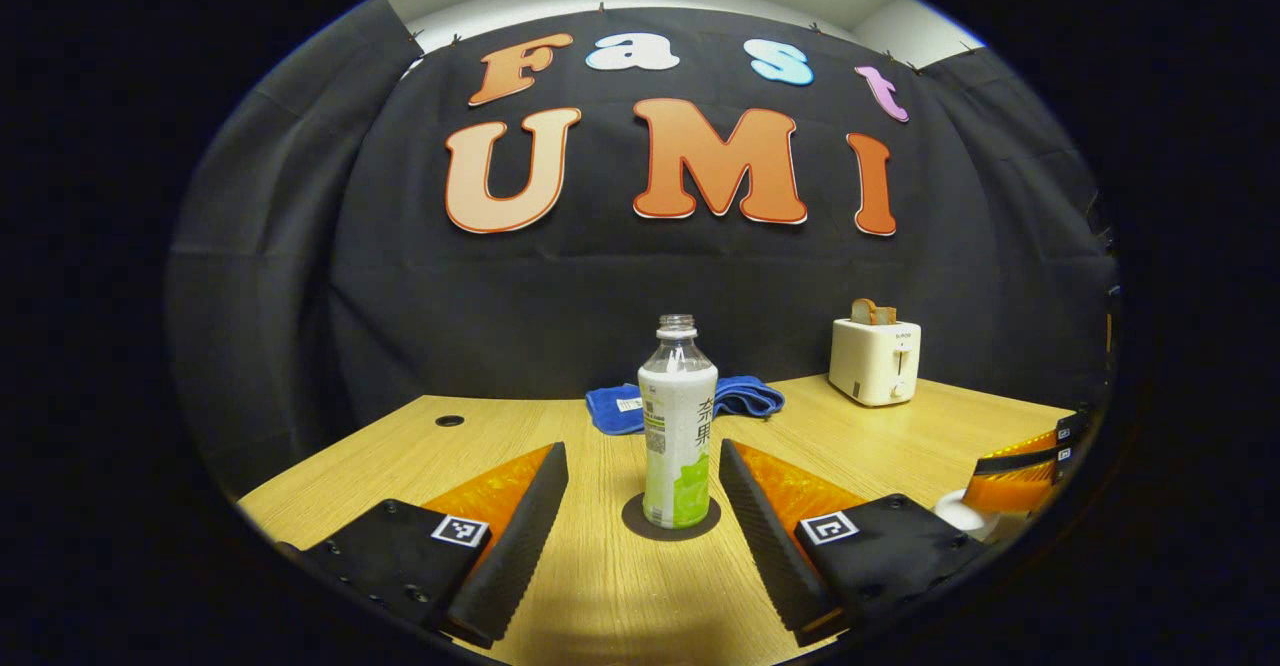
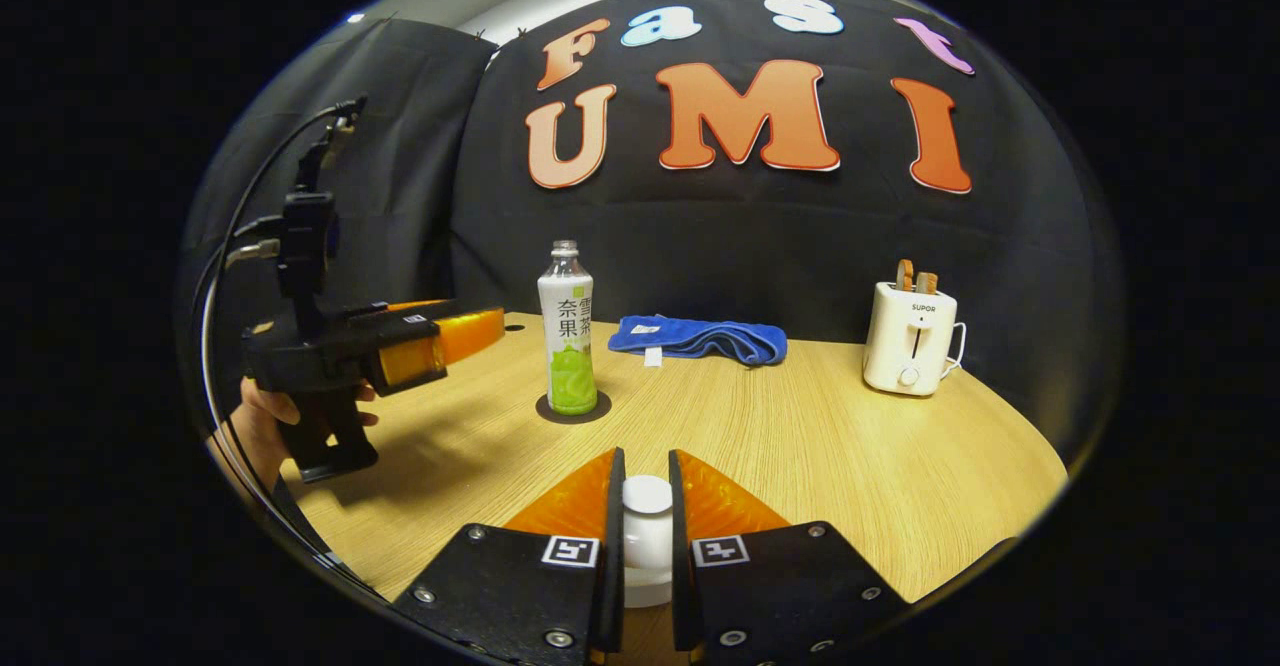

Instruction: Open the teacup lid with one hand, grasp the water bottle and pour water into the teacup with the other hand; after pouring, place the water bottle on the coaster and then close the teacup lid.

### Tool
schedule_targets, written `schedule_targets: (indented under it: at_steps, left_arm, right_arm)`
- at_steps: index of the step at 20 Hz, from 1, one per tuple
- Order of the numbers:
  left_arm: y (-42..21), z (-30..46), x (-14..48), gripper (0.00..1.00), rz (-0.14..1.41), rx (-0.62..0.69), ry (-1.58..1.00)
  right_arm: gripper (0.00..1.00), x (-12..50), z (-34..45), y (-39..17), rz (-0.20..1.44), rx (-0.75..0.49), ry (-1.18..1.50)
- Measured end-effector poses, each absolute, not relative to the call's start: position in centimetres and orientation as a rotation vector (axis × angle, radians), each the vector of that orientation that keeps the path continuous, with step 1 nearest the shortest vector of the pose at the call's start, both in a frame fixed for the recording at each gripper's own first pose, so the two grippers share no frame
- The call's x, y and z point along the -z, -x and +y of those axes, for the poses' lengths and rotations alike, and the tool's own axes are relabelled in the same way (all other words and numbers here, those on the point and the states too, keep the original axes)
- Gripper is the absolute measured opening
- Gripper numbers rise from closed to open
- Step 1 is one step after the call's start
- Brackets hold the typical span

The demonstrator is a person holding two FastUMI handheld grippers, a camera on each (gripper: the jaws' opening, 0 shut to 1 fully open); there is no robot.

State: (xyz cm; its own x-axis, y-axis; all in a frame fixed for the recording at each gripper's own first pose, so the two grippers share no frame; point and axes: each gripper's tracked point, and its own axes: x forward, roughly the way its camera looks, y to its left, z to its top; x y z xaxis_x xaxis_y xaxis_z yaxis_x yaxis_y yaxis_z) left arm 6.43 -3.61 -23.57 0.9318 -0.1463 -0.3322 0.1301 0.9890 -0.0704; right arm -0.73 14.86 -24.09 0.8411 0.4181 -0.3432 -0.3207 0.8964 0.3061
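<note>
The uncapped water bottle with a green and white label stands upright on the round dark coaster in the middle of the table. My left gripper is open, its fingers on either side just short of the bottle, not touching it. From the right gripper view the bottle and coaster are ahead to the left, with the left gripper held by a hand beside them. My right gripper is shut on the white teacup lid; the cup beneath is mostly hidden. The right gripper and lid also sit at the left gripper view's right edge.
A blue towel lies folded at the back of the wooden table. A white toaster with bread slices stands at the back right. A small round hole is in the table's far left.
</note>
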Motion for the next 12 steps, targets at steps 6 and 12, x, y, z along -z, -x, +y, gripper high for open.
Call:
schedule_targets:
  at_steps: [6, 12]
  left_arm:
    - [-4.5, -1.8, 22.7, 0.97, 0.327, 0.103, 0.055]
    - [-3.5, -1.1, 23.8, 0.97, 0.352, 0.079, 0.082]
  right_arm:
    - [0.2, 24.8, 15.6, 1.3, 0.437, -0.408, -0.25]
    - [0.2, 25.1, 15.8, 1.3, 0.41, -0.4, -0.216]
